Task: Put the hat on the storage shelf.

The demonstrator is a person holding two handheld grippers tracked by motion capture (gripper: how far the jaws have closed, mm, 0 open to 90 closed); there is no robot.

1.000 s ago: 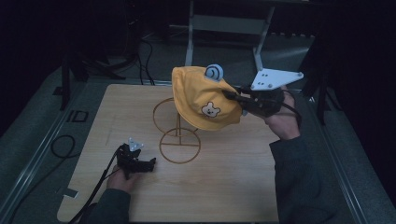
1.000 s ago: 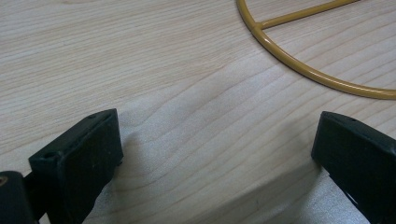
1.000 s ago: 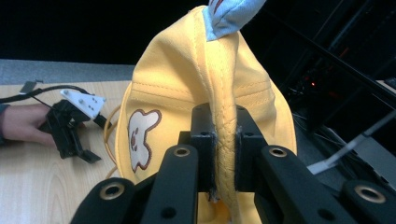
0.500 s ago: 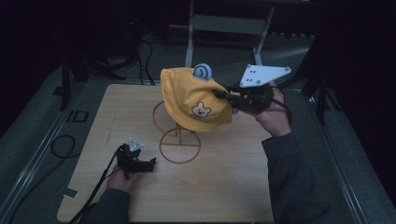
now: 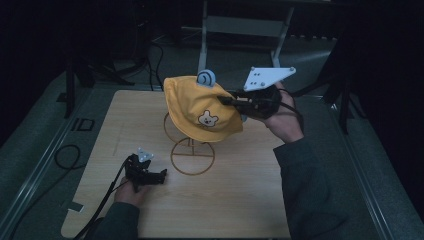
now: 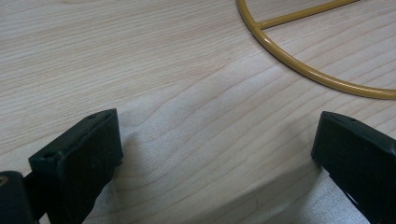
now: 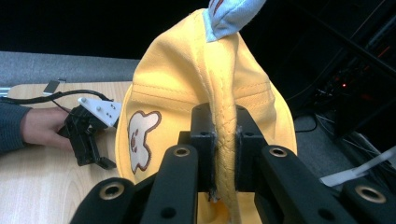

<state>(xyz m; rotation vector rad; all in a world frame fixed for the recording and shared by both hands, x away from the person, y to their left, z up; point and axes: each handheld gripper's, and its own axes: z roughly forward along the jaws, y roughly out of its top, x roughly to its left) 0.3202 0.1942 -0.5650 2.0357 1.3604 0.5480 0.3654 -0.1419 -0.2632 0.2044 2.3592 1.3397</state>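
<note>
Leftward and a little up is where the right claw (image 5: pixel 235 103) has been carrying the yellow bucket hat (image 5: pixel 200 107) over the last second, so the hat is now hanging over the gold wire hat stand (image 5: pixel 191 150) rather than off to its side. That claw is pinching a fold of the brim (image 7: pixel 225 140) tight between its jaws, which is letting the crown, with its bear patch (image 7: pixel 140 140) and blue ear (image 7: pixel 229 16), dangle open below the grip; I judge it is being lined up to drop onto the stand's top loop. Down on the wooden surface (image 5: pixel 250 200), the left claw (image 5: pixel 155 176) is resting with its jaws spread wide and nothing between them, parked just beside the stand's ring base (image 6: pixel 317 77), clear of the work.
</note>
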